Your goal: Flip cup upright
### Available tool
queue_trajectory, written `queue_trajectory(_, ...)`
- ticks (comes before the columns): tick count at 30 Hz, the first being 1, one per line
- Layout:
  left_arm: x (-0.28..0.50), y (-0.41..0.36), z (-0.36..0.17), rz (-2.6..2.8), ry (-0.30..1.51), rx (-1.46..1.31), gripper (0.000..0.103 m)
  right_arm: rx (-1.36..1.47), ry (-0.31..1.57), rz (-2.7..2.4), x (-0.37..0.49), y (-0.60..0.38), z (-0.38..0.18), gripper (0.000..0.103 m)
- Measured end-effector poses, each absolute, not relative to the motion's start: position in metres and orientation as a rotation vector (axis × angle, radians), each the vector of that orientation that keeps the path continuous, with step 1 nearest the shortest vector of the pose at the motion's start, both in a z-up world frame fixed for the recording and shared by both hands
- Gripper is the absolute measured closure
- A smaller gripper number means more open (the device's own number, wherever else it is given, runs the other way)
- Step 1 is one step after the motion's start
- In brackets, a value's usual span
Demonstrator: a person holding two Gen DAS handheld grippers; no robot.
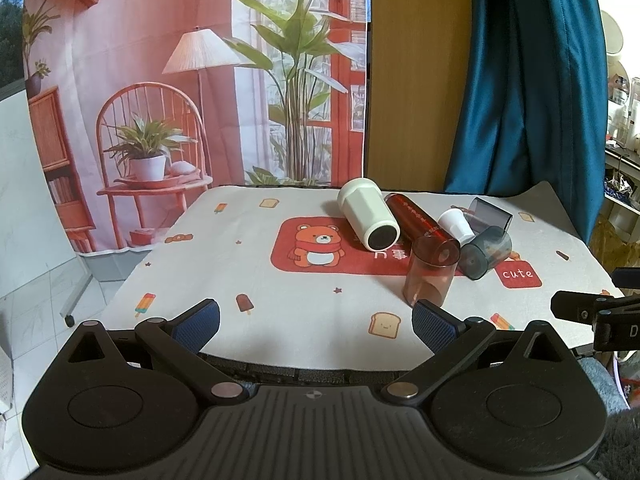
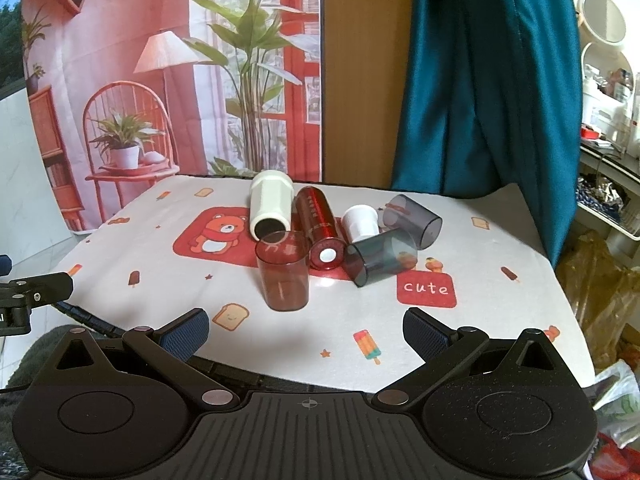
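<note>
A translucent red cup [image 1: 430, 272] [image 2: 283, 270] stands upright on the patterned cloth, nearest to me. Behind it lie a cream cup [image 1: 368, 214] [image 2: 269, 204], a red metallic bottle [image 1: 416, 216] [image 2: 320, 232], a small white cup [image 1: 456, 222] [image 2: 361, 222] and two smoky grey cups [image 1: 486, 252] [image 2: 380, 256], [image 1: 490, 212] [image 2: 414, 220], all on their sides. My left gripper [image 1: 316, 326] is open and empty at the table's near edge. My right gripper [image 2: 306, 330] is open and empty, in front of the red cup.
The table [image 1: 240, 264] [image 2: 500, 312] carries a white cloth with a bear print. A printed backdrop and a blue curtain [image 2: 480, 80] hang behind it. Cluttered shelves [image 2: 608, 120] stand to the right. Each gripper shows at the edge of the other's view.
</note>
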State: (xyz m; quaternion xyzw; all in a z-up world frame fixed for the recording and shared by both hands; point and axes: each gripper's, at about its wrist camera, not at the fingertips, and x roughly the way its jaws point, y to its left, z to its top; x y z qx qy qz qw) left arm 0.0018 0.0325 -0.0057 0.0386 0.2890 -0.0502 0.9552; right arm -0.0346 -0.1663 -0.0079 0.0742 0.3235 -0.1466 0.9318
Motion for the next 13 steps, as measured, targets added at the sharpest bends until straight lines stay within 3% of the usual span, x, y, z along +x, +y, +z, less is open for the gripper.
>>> queue_trajectory(13, 0.0005, 0.0339, -0.0043, -0.103, 0.574, 0.078, 0.0, 0.154, 0.663, -0.302, -0.035, -0.1661, -0.0071, 0.0)
